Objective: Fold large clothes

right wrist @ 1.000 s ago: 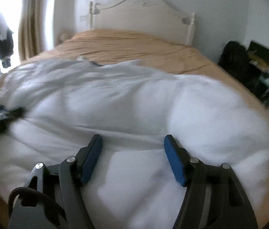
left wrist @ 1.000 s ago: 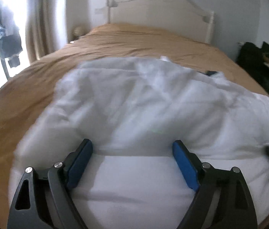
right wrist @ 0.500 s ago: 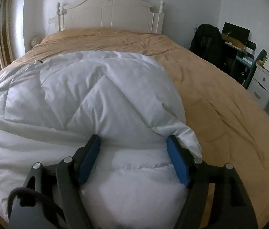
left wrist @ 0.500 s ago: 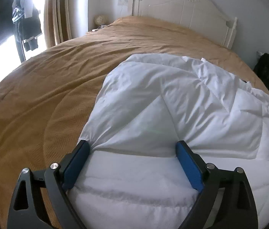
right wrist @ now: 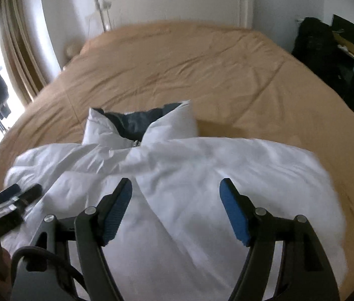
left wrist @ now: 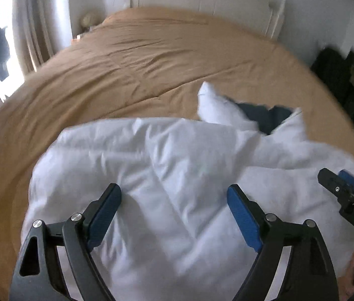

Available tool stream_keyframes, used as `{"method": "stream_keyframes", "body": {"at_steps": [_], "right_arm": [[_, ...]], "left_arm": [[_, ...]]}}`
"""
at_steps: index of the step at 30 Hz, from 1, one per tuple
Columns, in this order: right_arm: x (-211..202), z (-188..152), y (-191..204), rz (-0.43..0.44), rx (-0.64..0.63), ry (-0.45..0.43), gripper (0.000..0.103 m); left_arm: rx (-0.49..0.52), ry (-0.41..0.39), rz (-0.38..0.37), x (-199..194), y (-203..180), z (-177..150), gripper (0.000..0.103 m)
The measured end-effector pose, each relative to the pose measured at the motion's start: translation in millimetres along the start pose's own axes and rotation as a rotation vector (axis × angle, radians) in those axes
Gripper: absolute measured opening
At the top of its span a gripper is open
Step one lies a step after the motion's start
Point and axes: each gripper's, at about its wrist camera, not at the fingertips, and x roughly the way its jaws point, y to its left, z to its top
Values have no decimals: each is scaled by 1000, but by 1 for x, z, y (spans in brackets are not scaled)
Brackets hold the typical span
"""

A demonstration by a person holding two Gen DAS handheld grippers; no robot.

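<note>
A white puffy jacket [left wrist: 177, 150] [right wrist: 202, 155] lies bunched on the near part of the bed. Its collar, lined in dark blue [left wrist: 259, 115] [right wrist: 136, 120], stands up at the far side. My left gripper [left wrist: 174, 190] hovers over the jacket's left half, open, with its blue pads clear of the fabric. Over the right half my right gripper [right wrist: 175, 184] is also open and pinches nothing. Each gripper shows at the edge of the other's view: the right one [left wrist: 345, 188], the left one [right wrist: 13, 198].
A tan bedspread [left wrist: 126, 62] [right wrist: 202, 62] covers the wide bed, with a white headboard [right wrist: 177, 0] at the far wall. Curtains and a bright window [right wrist: 13, 37] are on the left. Dark bags and shelves [right wrist: 327, 45] stand on the right.
Half a second ago, puffy fabric filled both pairs of jaws; now it lies below them, released. Both views have swung toward the jacket's middle, and the collar has come into sight.
</note>
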Motion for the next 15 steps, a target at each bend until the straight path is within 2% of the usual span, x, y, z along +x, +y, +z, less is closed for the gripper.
{"method": "stream_keyframes", "body": {"at_steps": [1,3,4,6,8,10,11,13,15], "right_arm": [[19,3,3,-19,-10,46,73],[47,1,1,-72,-41,114,72],[56,1,-7,-88,-43,129,71],[60,7,-33,-118,-18,127,71],[61,13,-56,-194,-4,125,71],[60,14,-81,-245,32,127,72],[59,13,-99,-257,79,132,73],[58,10,-127,-242,184,133,73],[56,9,-140,-232,242,138,73]], "left_arm": [[31,10,48,12,0,5,92],[13,45,113,30,17,9,100],[-24,70,122,39,32,12,103],[-101,94,121,47,61,13,103],[-140,112,172,53,87,10,103],[-180,132,167,58,106,6,103],[-233,155,120,63,118,3,103],[-272,176,78,66,126,0,103],[-243,158,109,59,120,4,101]]}}
